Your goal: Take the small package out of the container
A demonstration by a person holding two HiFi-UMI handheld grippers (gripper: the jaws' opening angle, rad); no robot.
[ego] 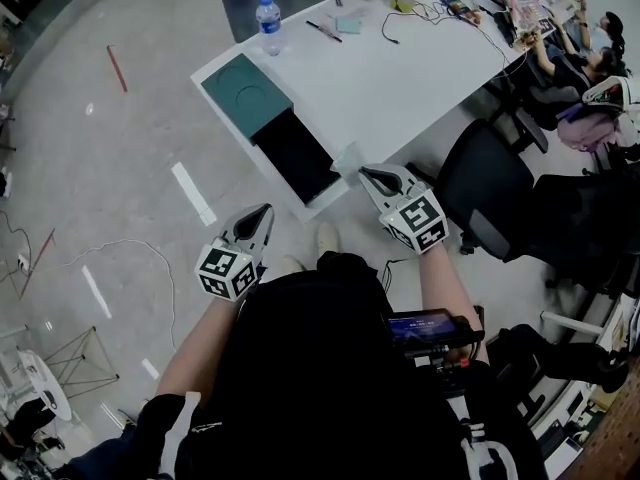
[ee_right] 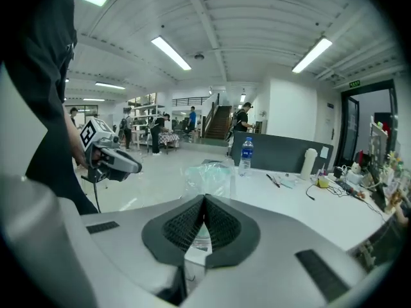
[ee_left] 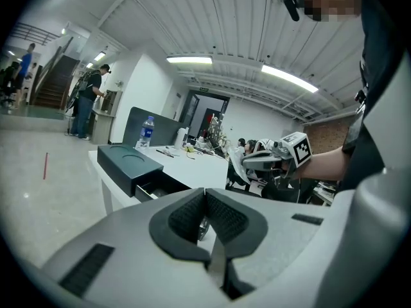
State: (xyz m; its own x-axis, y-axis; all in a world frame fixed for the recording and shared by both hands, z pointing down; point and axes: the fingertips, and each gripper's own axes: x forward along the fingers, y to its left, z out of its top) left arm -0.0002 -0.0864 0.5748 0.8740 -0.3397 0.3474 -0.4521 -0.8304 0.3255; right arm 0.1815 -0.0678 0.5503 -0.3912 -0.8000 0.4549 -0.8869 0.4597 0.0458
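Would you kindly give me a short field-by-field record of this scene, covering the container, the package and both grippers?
container: dark green box on a corner of the white table, its black drawer slid out
package: clear bag, pinched at its lower edge, held by the drawer's open end
right gripper: shut on the package
left gripper: shut, empty, held off the table's edge
also on table: bottle, pen
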